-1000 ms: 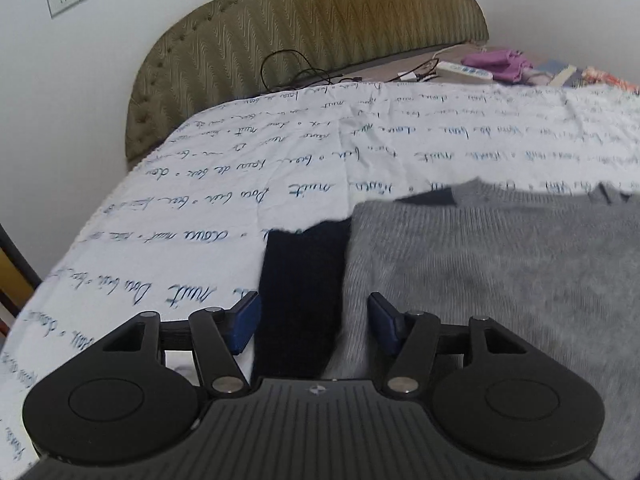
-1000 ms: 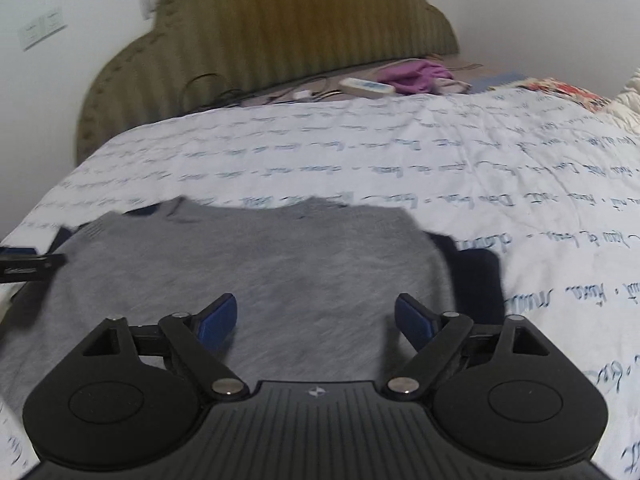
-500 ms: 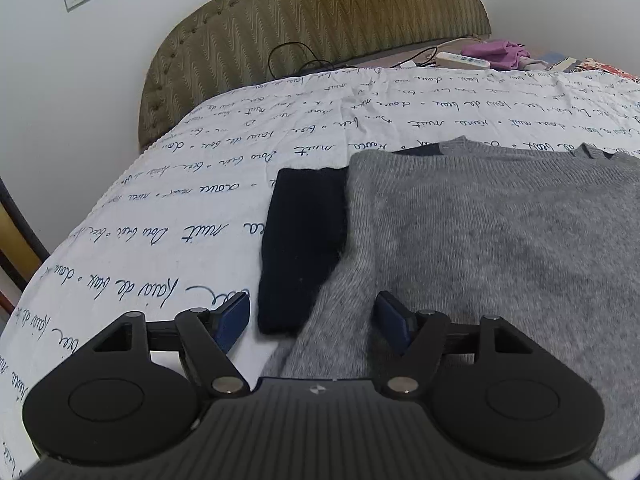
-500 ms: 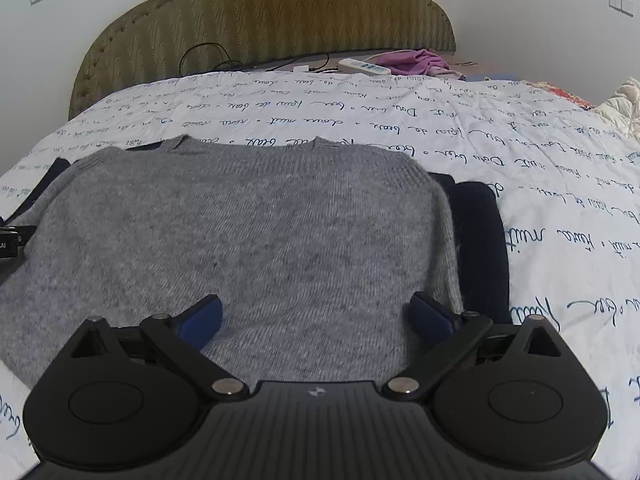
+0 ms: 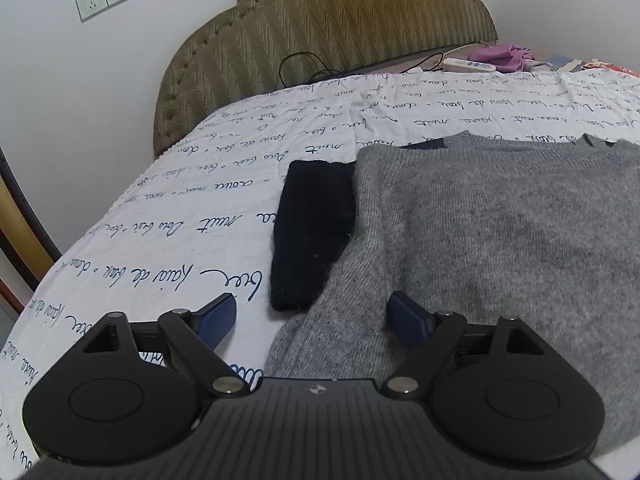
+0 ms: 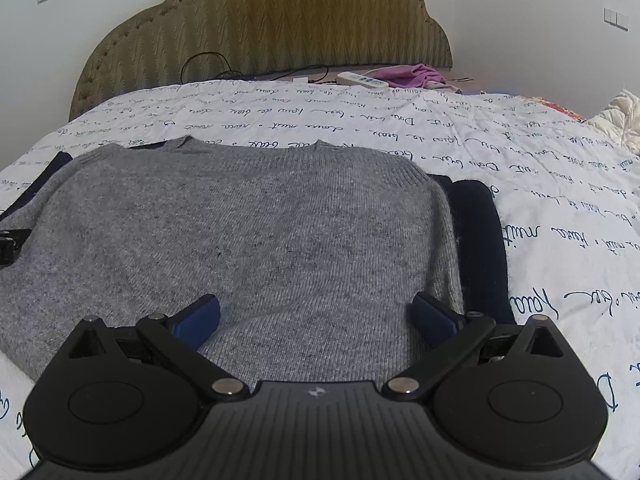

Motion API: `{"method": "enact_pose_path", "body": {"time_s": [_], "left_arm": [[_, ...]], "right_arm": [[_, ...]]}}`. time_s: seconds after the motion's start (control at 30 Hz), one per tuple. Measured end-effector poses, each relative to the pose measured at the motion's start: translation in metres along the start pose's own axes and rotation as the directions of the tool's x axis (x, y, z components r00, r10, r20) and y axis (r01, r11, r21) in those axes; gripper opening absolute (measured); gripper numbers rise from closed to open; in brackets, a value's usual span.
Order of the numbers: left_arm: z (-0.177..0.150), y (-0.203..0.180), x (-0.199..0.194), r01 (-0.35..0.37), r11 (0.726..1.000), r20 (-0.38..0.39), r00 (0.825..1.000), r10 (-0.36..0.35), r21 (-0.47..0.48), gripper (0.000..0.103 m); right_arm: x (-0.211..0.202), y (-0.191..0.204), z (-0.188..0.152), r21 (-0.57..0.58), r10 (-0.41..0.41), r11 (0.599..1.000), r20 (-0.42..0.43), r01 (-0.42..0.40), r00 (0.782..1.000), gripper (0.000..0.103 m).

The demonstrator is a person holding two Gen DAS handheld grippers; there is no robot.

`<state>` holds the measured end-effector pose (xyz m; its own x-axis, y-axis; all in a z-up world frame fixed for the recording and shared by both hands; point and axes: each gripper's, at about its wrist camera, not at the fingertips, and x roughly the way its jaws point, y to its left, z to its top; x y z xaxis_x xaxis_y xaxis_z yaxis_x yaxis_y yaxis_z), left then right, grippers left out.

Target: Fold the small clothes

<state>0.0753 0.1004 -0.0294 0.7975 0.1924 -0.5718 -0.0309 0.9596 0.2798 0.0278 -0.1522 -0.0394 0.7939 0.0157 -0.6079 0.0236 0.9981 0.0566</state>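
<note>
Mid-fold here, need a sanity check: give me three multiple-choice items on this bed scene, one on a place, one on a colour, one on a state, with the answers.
1. Where does the grey sweater lie?
A. flat on the script-printed bedspread
B. over the headboard
C. on the floor

2. What colour are the sleeves showing at the sweater's sides?
A. red
B. dark navy to black
C. white

3. How does the right gripper stand?
A. shut on the sweater
B. shut on nothing
C. open over the sweater's lower part

Answers:
1 A, the sweater is spread out on the printed cover.
2 B, a dark sleeve flanks each side.
3 C, its blue pads sit far apart and clamp no cloth.
</note>
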Motion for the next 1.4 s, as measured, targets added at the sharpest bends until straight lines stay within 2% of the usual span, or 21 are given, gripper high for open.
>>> {"method": "enact_pose_path", "body": {"time_s": [0.4,1.07,1.4], "left_arm": [[-0.008,0.007,0.001,-0.003,0.999,0.011,1.000,0.003,-0.047,0.097],[-0.009,0.012,0.003,0.009,0.997,0.003,1.000,-0.008,-0.074,0.101],[-0.003,0.018,0.000,0.029,0.999,-0.022,0.999,-0.030,-0.043,0.101]], "right_arm": [[-0.002,0.000,-0.003,0.006,-0.001,1.000,0.019,0.001,1.000,0.103],[-0.001,-0.001,-0.003,0.005,-0.002,1.000,0.020,0.001,1.000,0.103],[-0.002,0.000,-0.002,-0.002,-0.007,1.000,0.014,0.007,1.000,0.103]]}}
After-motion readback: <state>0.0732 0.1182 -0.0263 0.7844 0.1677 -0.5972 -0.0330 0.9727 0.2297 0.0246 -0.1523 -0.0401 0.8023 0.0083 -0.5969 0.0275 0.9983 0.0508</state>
